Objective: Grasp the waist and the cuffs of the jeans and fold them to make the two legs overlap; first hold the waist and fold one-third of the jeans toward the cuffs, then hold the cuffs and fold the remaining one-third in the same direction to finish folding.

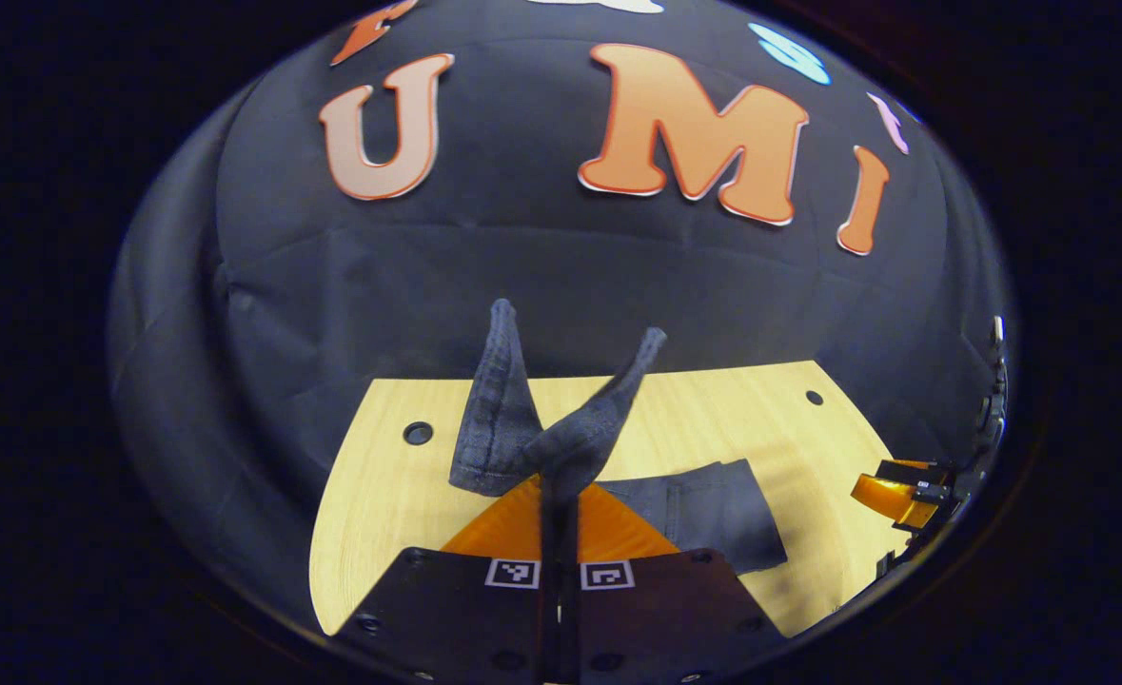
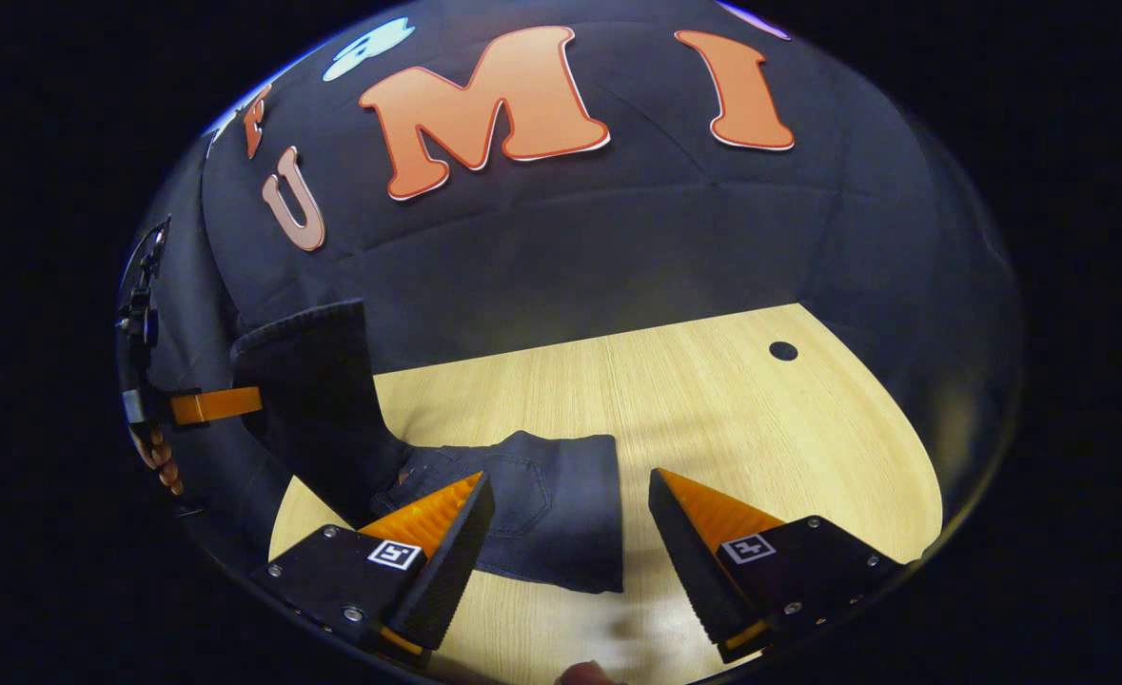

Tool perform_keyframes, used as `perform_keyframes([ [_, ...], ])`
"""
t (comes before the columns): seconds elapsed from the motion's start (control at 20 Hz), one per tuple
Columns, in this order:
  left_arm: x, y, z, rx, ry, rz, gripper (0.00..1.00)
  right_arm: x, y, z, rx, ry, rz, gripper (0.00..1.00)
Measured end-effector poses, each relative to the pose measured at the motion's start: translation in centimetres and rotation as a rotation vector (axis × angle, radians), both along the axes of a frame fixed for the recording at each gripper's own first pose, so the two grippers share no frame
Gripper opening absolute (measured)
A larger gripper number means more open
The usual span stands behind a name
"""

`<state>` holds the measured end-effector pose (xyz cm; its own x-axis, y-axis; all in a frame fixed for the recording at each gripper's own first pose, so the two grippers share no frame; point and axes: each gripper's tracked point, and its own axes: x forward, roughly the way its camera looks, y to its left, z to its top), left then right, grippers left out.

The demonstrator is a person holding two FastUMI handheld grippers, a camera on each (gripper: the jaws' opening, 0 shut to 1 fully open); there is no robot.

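Left gripper (image 1: 557, 495) clamped on lifted jeans (image 1: 522, 428) cuffs, right gripper (image 2: 565, 514) apart over surface (image 2: 713, 400); should lay cuffs flat, edges aligned.

— What colour are the jeans (image 2: 541, 514)?
— Dark blue-grey denim, plain. Where the cloth is lifted it shows a faint woven grain, with darker stitched seams along the pocket.
— And the tabletop (image 2: 713, 400)?
— Pale yellow wood with a fine straight grain running across it, and small round black holes (image 2: 783, 350) in it.
— The wall behind?
— Black cloth, creased, a shade greyer where light catches it.
— Anything patterned on the claw bodies?
— Each black plate (image 2: 808, 557) carries a small square marker (image 2: 747, 548), black-and-white blocks on a white border.
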<state>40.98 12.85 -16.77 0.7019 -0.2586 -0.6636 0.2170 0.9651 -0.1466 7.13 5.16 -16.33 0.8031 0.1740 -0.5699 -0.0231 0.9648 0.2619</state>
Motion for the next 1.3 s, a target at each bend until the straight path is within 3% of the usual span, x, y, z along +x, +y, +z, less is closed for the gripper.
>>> perform_keyframes([
  [0.25, 0.7, -5.1, -1.0, 0.061, 0.013, -0.077, 0.01, 0.0, -2.0, -0.6, 0.013, 0.008, -0.015, 0.99],
  [0.5, 2.9, -6.9, -2.3, 0.148, 0.04, -0.066, 0.01, 0.1, -4.4, -1.4, 0.041, 0.022, -0.039, 0.99],
  [0.6, 4.1, -6.5, -2.5, 0.161, 0.045, -0.008, 0.01, 0.1, -5.3, -1.7, 0.044, 0.024, -0.044, 0.99],
  [0.75, 5.4, -5.6, -2.6, 0.111, 0.076, 0.155, 0.01, 0.2, -6.2, -2.5, 0.056, 0.039, -0.041, 0.99],
  [0.85, 5.4, -6.7, -4.0, 0.1, 0.111, 0.185, 0.01, 0.3, -6.7, -3.1, 0.058, 0.048, -0.038, 0.99],
  [1.05, 3.1, -13.1, -6.1, 0.121, 0.177, 0.11, 0.01, 0.4, -7.4, -4.0, 0.066, 0.065, -0.031, 0.99],
  [1.3, 0.9, -15.2, -6.7, 0.173, 0.16, 0.044, 0.01, 0.8, -8.0, -4.3, 0.078, 0.064, -0.025, 0.99],
])
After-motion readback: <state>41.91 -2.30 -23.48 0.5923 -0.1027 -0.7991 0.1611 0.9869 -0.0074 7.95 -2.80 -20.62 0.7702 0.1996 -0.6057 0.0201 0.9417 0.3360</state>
